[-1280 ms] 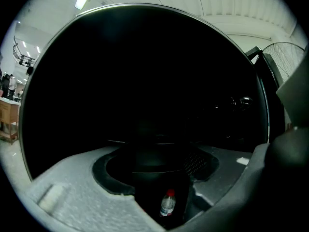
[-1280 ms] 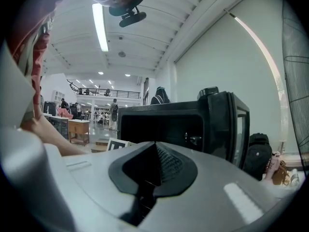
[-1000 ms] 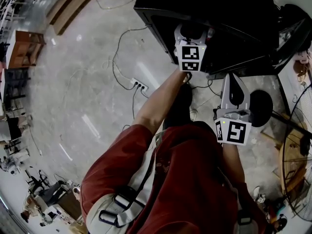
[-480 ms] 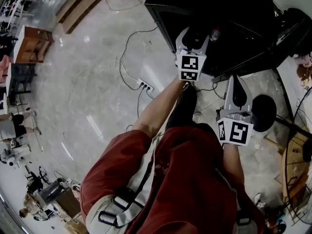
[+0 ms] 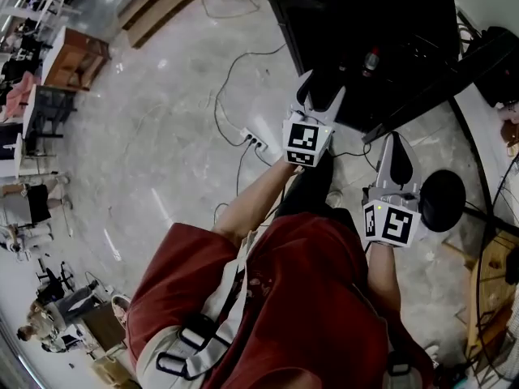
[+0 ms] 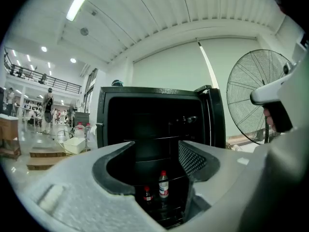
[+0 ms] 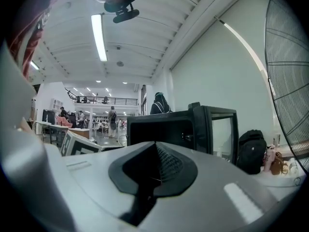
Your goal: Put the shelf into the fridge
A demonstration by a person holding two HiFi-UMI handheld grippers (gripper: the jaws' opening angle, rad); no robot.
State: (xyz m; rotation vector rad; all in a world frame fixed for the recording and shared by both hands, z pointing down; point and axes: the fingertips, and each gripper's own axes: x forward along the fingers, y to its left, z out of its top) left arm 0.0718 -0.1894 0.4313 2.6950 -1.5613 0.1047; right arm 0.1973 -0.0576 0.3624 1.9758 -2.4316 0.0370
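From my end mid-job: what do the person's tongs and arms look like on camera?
Both the left tongs and right tongs are light grey plastic, tapering to points, with black dimpled pads. Each carries a white cube printed with black square markers. The person wears a red short-sleeved shirt under pale harness straps.

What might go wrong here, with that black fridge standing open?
Two bottles stand low inside the fridge, straight ahead of the open, empty left gripper. Reaching in low might knock them over. A power strip lies on the floor close to the person, so a step toward the fridge might catch on it.
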